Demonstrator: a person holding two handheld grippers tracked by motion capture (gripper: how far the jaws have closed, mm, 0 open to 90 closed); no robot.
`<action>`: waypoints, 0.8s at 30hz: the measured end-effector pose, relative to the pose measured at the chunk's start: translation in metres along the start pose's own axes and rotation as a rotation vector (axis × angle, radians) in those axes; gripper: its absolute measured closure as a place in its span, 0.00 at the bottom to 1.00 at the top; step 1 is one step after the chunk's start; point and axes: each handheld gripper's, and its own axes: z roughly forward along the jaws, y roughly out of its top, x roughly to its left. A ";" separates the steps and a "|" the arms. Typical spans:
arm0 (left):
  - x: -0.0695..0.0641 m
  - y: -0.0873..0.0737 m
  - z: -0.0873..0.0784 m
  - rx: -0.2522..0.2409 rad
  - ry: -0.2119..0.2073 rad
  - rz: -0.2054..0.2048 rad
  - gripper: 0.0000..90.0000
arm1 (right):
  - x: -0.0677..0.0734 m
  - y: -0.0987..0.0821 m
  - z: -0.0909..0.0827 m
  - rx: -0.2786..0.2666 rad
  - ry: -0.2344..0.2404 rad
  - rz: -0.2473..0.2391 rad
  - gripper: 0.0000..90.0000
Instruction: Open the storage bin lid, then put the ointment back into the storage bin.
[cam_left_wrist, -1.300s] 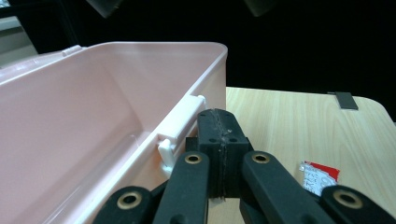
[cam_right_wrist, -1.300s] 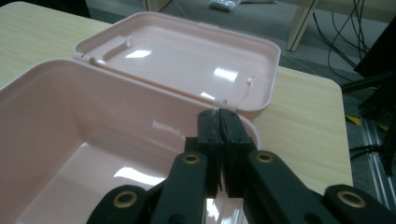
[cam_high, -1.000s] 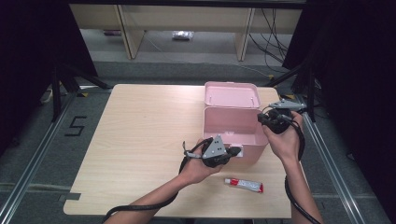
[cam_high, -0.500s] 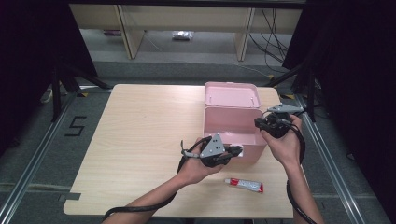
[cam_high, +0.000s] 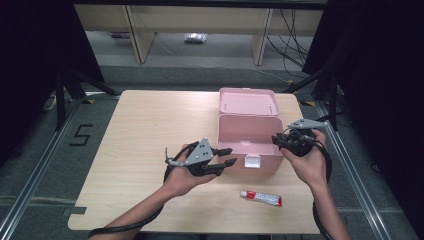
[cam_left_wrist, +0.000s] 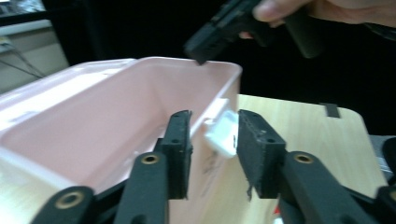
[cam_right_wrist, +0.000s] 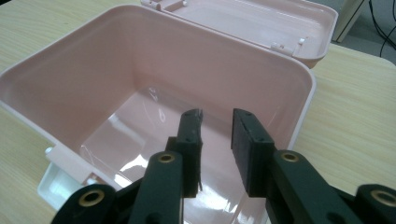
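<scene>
The pink box (cam_high: 248, 140), judged light, rigid and slick, is best gripped by its rim; both the left gripper (cam_high: 224, 156) and right gripper (cam_high: 276, 142) have just been opening, nothing held.

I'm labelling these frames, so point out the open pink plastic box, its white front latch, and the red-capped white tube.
pink plastic box (cam_high: 235, 131), high view, inner back wall
white latch (cam_high: 252, 161), high view, flap centre
white tube (cam_high: 262, 198), high view, body middle

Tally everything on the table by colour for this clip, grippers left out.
Pink: 1, the open box with its lid back
White and red: 1, the tube near the table's front edge
Total: 2
</scene>
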 end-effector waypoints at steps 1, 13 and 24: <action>0.003 0.000 -0.004 -0.006 0.012 -0.001 0.66 | -0.001 0.000 -0.002 -0.001 -0.005 -0.025 0.81; 0.018 -0.003 -0.034 -0.018 0.106 -0.033 0.52 | -0.003 -0.006 -0.011 -0.005 -0.011 -0.072 0.79; 0.023 -0.012 -0.044 -0.006 0.148 -0.068 0.50 | 0.000 -0.011 -0.014 0.020 0.019 -0.061 0.76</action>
